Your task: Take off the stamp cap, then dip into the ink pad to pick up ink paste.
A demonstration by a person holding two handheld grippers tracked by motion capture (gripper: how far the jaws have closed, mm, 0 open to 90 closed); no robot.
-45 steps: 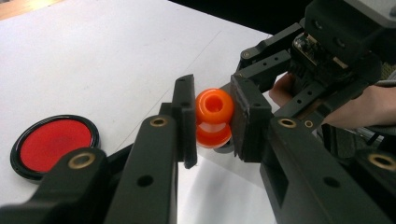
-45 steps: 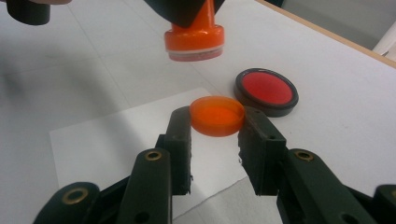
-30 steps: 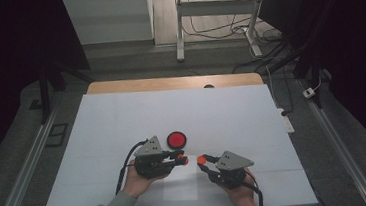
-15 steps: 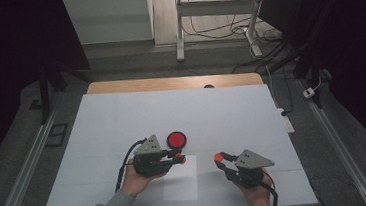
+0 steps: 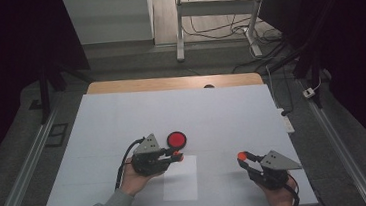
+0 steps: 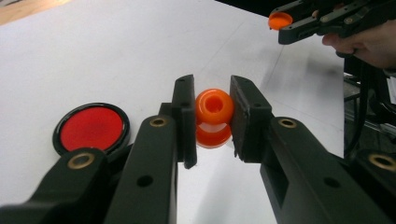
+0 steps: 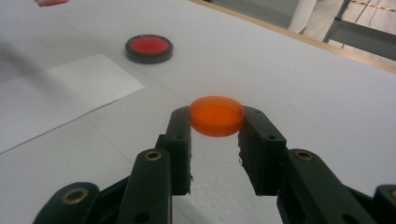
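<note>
White desk [image 5: 122, 118]. Left tongs [image 6: 212, 116] clamp orange bottle [image 6: 213, 119]; right tongs [image 7: 215, 122] pinch its cap [image 7: 216, 115]. Cap off, apart. Red lid [image 5: 176, 139] untouched; rest unclear.

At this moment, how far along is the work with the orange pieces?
Looks done: the orange cap is off and gripped in the right gripper, held apart from the left gripper. In hand: the left gripper is shut on the small orange bottle, its mouth open. Left: neither piece is set down yet; the red disc and paper sheet lie untouched on the table.
</note>
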